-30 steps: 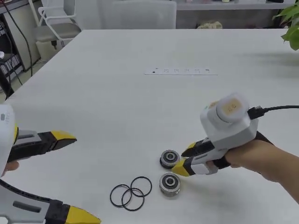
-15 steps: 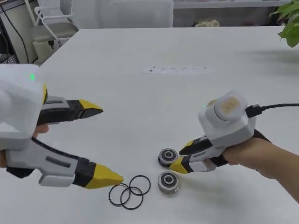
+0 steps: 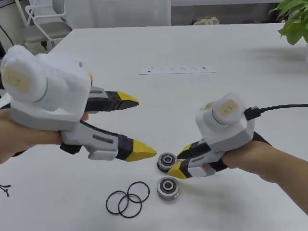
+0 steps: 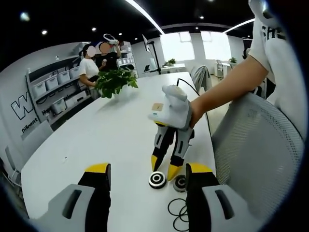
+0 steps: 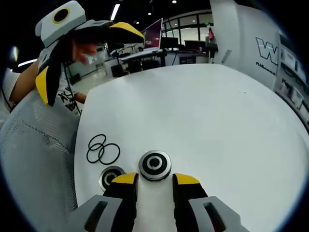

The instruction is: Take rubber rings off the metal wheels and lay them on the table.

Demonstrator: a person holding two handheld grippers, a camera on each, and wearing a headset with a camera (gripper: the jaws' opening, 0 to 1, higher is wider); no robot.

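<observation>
head view: the right hand-held gripper (image 3: pixel 177 163) has its jaws slightly parted and empty, tips just beside one metal wheel (image 3: pixel 167 161). a second wheel (image 3: pixel 168 187) lies close by, nearer the near edge of the counter (image 3: pixel 216 53). three loose rubber rings (image 3: pixel 127 198) overlap just beside that one. the left hand-held gripper (image 3: pixel 146 127) is spread wide, empty, above the counter.

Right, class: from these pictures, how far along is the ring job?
Done: three rings lie overlapped on the table. In hand: nothing gripped; the right gripper, jaws open, points at the far wheel; the left gripper hovers open. Left: that wheel and the near wheel, if their dark rims are rings.
</observation>
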